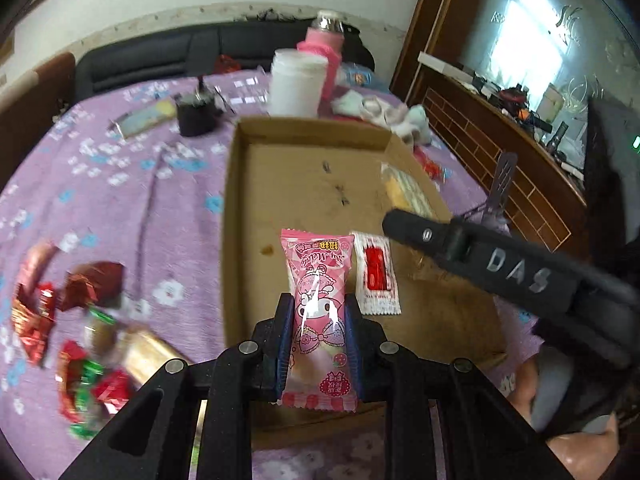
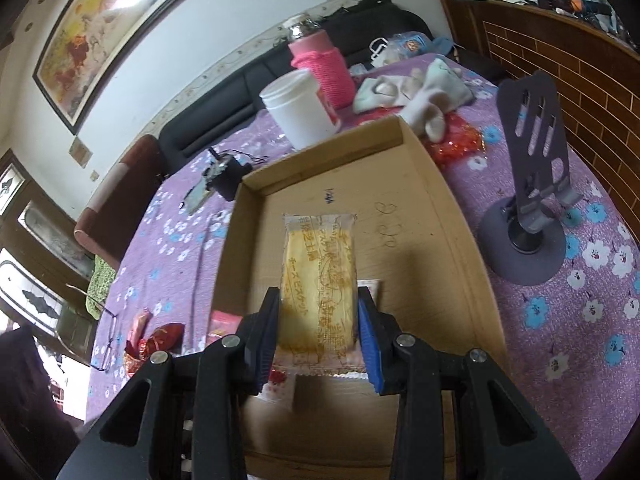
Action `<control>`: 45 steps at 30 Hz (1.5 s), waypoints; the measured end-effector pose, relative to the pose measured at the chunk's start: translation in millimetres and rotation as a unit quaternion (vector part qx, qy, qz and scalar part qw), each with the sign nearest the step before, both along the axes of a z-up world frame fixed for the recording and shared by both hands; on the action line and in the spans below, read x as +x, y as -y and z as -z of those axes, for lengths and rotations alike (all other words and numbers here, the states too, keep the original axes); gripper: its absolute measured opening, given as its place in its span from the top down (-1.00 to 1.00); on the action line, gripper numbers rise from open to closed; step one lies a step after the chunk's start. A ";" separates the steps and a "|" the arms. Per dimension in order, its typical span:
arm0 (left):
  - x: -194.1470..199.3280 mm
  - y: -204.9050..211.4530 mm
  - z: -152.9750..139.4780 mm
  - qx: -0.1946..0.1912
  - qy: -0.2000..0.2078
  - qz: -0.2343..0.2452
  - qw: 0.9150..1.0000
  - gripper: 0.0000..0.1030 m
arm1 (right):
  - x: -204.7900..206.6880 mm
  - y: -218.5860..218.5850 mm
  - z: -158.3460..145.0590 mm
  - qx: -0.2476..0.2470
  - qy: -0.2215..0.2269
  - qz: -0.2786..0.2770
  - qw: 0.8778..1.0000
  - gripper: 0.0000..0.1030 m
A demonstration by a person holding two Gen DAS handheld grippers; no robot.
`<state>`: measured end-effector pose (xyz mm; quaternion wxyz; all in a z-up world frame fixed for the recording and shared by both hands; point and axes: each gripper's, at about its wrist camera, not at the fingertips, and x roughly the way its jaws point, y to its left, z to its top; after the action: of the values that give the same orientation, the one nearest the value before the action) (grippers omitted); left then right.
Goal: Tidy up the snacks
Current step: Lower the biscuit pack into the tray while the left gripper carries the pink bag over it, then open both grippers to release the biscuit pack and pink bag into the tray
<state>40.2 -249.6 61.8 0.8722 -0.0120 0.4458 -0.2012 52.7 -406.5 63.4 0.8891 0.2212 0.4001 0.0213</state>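
Two grippers, each loaded | loose wrapped snacks (image 1: 80, 332) on the purple desk cloth (image 1: 120, 184), left of the cardboard tray (image 1: 236, 216) | left gripper (image 1: 319, 332) jaws clamped on pink candy packet (image 1: 318, 304) above tray | right gripper (image 2: 318, 332) jaws pinching yellow biscuit packet (image 2: 318, 280) over the tray's floor.

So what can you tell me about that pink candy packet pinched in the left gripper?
The pink candy packet is a glossy plastic pillow pack, sealed, with crimped zigzag ends. It shows a cartoon rabbit-like character with bows, strawberries and a checked pattern, its lettering upside down in the left wrist view. It points lengthwise away from the camera, clamped at its sides between the blue pads of the left gripper, over the near part of the cardboard box. Only the pads appear to touch it.
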 end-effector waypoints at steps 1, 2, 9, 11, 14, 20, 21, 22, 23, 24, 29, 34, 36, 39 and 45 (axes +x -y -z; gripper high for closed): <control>0.0 2.1 5.9 -0.001 -0.004 0.007 1.000 0.54 | 1.0 -0.1 1.6 -0.002 -0.004 0.001 1.000 0.32; 0.3 4.8 8.5 0.000 -0.004 0.010 1.000 0.54 | 2.1 -0.8 3.1 -0.006 -0.007 0.003 1.000 0.32; -4.1 11.1 25.1 0.026 0.007 0.030 0.999 0.54 | 10.3 -9.5 18.8 -0.036 -0.038 0.004 0.999 0.32; -7.4 11.0 26.0 0.031 0.013 0.034 0.999 0.54 | 11.8 -10.8 21.8 -0.041 -0.042 0.004 0.998 0.32; -8.7 11.7 26.9 0.037 0.023 0.034 0.998 0.54 | 13.8 -12.0 24.7 -0.047 -0.047 0.004 0.998 0.32; -5.1 8.0 28.5 0.046 0.031 0.026 0.998 0.54 | 15.2 -10.4 28.9 -0.054 -0.055 0.010 0.997 0.32; -3.5 6.6 28.8 0.044 0.028 0.024 0.998 0.54 | 15.1 -9.8 28.9 -0.054 -0.055 0.012 0.997 0.32; -2.5 5.3 29.3 0.042 0.026 0.023 0.999 0.54 | 15.1 -9.0 28.9 -0.055 -0.056 0.014 0.997 0.32; -2.1 4.9 29.5 0.041 0.024 0.022 0.999 0.54 | 15.4 -8.9 29.0 -0.056 -0.057 0.015 0.997 0.32; -1.9 4.6 29.7 0.040 0.024 0.021 0.999 0.54 | 15.5 -8.8 29.2 -0.058 -0.058 0.017 0.996 0.31; -3.5 6.3 30.0 0.045 0.029 0.021 0.998 0.54 | 14.0 -6.5 27.0 -0.061 -0.056 0.027 0.996 0.30; -3.4 5.5 30.0 0.047 0.031 0.017 0.998 0.54 | 12.7 -5.3 24.2 -0.061 -0.050 0.031 0.996 0.30; -2.8 5.0 30.1 0.047 0.030 0.016 0.998 0.54 | 12.0 -5.6 22.9 -0.061 -0.047 0.031 0.997 0.30; -3.4 5.2 30.2 0.048 0.031 0.015 0.998 0.54 | 11.1 -5.2 20.7 -0.059 -0.043 0.032 0.997 0.30; -7.1 6.4 28.0 0.054 0.040 0.014 0.998 0.51 | 8.7 -6.6 17.1 -0.057 -0.036 0.031 0.997 0.30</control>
<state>33.1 -255.9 33.8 0.8858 0.0497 0.4207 -0.1895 61.4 -399.9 46.3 0.8857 0.1830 0.4251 -0.0368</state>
